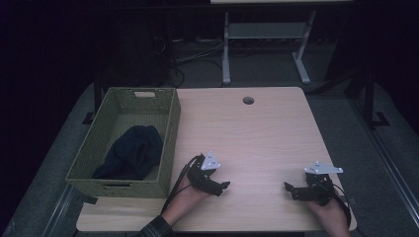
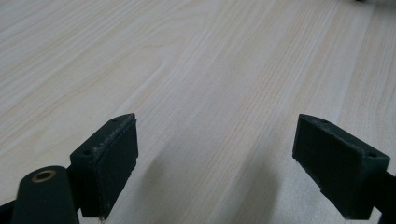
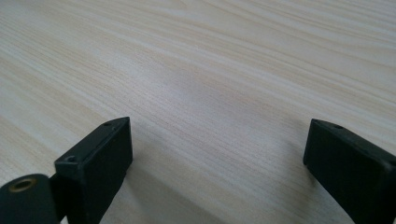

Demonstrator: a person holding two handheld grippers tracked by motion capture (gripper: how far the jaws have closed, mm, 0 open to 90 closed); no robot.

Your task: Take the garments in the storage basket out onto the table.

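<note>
Woven green basket (image 1: pixel 168 143) holds the dark cloth (image 1: pixel 132 152); both grippers, left (image 1: pixel 223 186) and right (image 1: pixel 288 188), rest spread and empty on the tabletop (image 1: pixel 257 138) right of it. Looks like pre-grab: left one must reach into the basket.

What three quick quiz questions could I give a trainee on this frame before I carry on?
1. True or false: the dark cloth lies inside the green woven basket.
2. Which gripper is nearer the basket?
A. left gripper
B. right gripper
C. both equally near
3. Fill in: both grippers' jaws stand ____ over the bare wooden table.

Key
1. True. The cloth sits bunched toward the basket's near end.
2. A. The left gripper is just beside the basket's right wall.
3. Open. In each gripper view the two pads are wide apart, with nothing but wood grain between them.
</note>
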